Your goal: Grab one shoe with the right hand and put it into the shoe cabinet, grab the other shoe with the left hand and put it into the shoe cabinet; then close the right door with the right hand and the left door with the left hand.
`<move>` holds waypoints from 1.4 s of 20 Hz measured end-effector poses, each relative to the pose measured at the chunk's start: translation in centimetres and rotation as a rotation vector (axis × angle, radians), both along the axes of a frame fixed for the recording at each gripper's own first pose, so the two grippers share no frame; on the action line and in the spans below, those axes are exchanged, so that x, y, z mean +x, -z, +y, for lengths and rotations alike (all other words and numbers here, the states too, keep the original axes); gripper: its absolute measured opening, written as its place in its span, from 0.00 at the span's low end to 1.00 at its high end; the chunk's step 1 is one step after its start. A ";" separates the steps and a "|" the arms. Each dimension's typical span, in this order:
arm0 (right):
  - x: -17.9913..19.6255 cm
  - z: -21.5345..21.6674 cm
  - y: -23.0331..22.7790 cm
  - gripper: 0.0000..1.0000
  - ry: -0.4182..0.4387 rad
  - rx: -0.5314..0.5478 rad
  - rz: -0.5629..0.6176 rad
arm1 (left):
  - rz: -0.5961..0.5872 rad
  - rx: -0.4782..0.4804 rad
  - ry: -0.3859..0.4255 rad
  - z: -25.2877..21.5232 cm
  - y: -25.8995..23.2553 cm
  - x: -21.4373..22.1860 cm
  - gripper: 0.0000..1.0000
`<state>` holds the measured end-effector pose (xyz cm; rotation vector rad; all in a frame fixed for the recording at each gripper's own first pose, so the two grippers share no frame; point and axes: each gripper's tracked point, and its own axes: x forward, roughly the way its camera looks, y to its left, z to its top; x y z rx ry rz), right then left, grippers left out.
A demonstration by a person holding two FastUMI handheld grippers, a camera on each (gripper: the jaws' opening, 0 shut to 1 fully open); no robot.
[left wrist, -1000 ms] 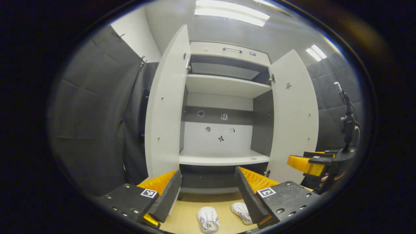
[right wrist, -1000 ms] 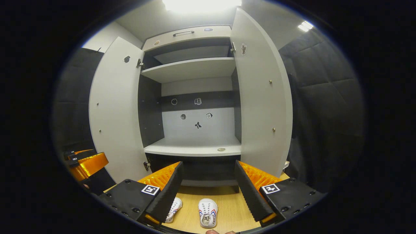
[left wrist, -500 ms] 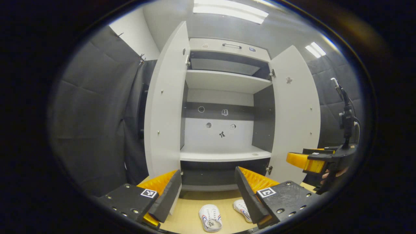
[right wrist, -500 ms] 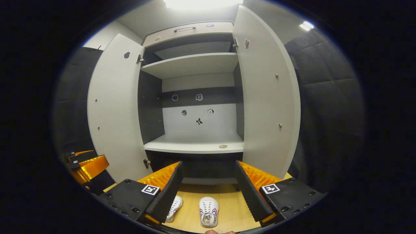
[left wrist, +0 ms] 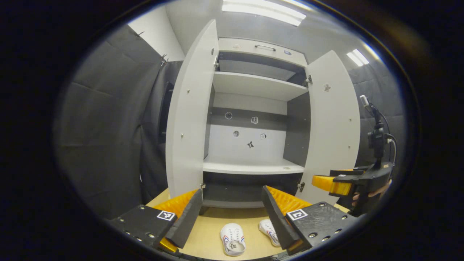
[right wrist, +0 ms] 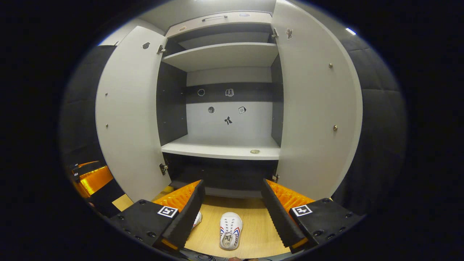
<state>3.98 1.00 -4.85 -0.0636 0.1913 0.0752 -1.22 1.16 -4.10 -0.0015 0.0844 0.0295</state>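
Wooden floor with two shoes, open bare-shelved cabinet (both grippers' fingers spread)

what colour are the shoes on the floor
White with red and blue stripes on the sides; the shoe in the right gripper view shows it best.

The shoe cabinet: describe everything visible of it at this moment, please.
The tall white shoe cabinet stands upright on the light wooden floor, both flat white doors swung wide open: one at left, one at right in the right gripper view. Inside are dark side walls, a white back panel bearing small stickers, and two bare white shelves. A top drawer front carries a slim handle. Neither gripper touches it.
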 end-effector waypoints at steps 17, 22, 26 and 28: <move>5.5 3.5 21.9 0.98 -0.114 -0.004 0.482 | 0.148 0.034 -0.060 2.5 6.0 -3.2 0.94; 6.1 3.9 27.6 0.99 -0.131 -0.045 0.590 | 0.177 0.031 -0.098 3.4 6.9 -3.1 0.95; 5.8 3.5 31.6 0.99 -0.127 -0.106 0.681 | 0.174 0.074 -0.113 3.9 6.8 -2.7 0.96; 5.8 3.6 33.0 0.98 -0.124 -0.111 0.721 | 0.171 0.055 -0.108 3.8 6.7 -2.6 0.95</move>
